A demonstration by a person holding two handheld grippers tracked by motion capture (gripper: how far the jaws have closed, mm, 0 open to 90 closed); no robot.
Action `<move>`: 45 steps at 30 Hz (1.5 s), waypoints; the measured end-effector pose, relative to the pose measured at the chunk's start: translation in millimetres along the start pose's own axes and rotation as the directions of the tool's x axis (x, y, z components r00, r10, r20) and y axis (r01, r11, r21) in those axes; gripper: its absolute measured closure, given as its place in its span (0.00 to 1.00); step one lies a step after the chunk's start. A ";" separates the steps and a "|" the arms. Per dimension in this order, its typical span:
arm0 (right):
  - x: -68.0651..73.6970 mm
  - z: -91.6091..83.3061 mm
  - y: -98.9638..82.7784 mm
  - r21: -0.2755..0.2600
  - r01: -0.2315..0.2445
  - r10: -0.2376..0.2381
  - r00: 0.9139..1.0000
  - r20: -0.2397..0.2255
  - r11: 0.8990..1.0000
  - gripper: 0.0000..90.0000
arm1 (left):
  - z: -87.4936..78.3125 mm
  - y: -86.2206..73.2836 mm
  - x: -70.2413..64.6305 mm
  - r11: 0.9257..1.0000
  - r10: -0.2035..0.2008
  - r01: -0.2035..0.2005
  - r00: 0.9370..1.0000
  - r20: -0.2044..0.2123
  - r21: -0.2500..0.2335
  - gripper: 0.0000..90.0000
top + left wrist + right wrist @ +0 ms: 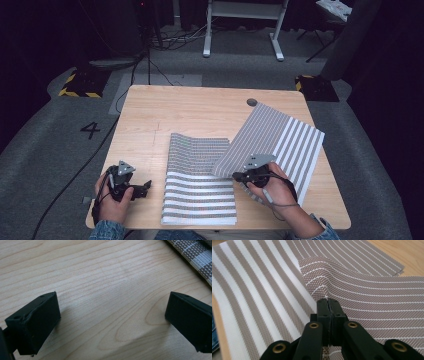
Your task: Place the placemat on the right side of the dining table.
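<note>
Two striped woven mats lie on the wooden table (150, 115). One mat (200, 185) lies flat in the middle, fine stripes at its far half, wide white stripes at its near half. The second mat (285, 135) lies at the right, with its near left edge raised over the first mat. My right gripper (236, 176) is shut on that raised edge; in the right gripper view the jaws (327, 301) pinch the fine-lined mat (374, 297) above the flat mat (254, 290). My left gripper (146, 187) rests at the near left, open over bare wood (110, 320), holding nothing.
A small grey round spot (251, 102) sits near the table's far edge. A corner of the flat mat (197, 257) lies just beyond my left gripper. Cables and a white desk frame (245, 30) stand on the floor behind the table.
</note>
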State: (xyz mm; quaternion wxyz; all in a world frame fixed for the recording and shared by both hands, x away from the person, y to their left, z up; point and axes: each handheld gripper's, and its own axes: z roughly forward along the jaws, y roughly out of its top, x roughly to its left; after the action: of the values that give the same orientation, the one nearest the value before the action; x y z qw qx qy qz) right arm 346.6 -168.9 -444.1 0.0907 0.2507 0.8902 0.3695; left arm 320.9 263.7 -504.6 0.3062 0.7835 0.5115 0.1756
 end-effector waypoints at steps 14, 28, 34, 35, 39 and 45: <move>3.4 -49.8 -56.7 -0.023 -0.122 0.122 0.992 0.009 0.992 0.99 | 0.0 0.0 0.0 1.000 0.000 0.000 1.000 0.000 0.000 0.00; -3.3 -84.5 -106.5 -0.024 -0.222 0.223 0.973 0.053 0.975 0.99 | 0.1 0.4 0.1 1.000 0.000 0.000 1.000 -0.001 0.002 0.00; -8.1 -95.5 -123.9 -0.012 -0.253 0.253 0.964 0.086 0.967 0.99 | 0.2 0.3 0.0 1.000 0.000 0.000 1.000 0.001 0.001 0.00; -9.0 -97.4 -126.7 -0.008 -0.256 0.256 0.963 0.090 0.967 0.99 | 0.1 0.3 0.0 1.000 0.000 0.000 1.000 -0.001 0.002 0.00; -11.3 -102.7 -135.6 -0.003 -0.272 0.271 0.958 0.097 0.962 0.99 | 0.2 0.3 0.0 1.000 0.000 0.000 1.000 -0.001 0.002 0.00; -10.1 -108.8 -136.4 -0.033 -0.280 0.282 0.954 0.099 0.959 0.76 | 0.1 0.4 0.1 1.000 0.000 0.000 1.000 -0.001 0.002 0.00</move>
State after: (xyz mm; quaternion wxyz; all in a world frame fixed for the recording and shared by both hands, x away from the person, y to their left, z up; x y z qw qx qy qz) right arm 265.8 -322.7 -463.0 0.0852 0.3924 0.8363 0.3733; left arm 321.3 263.6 -504.5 0.3051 0.7837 0.5118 0.1754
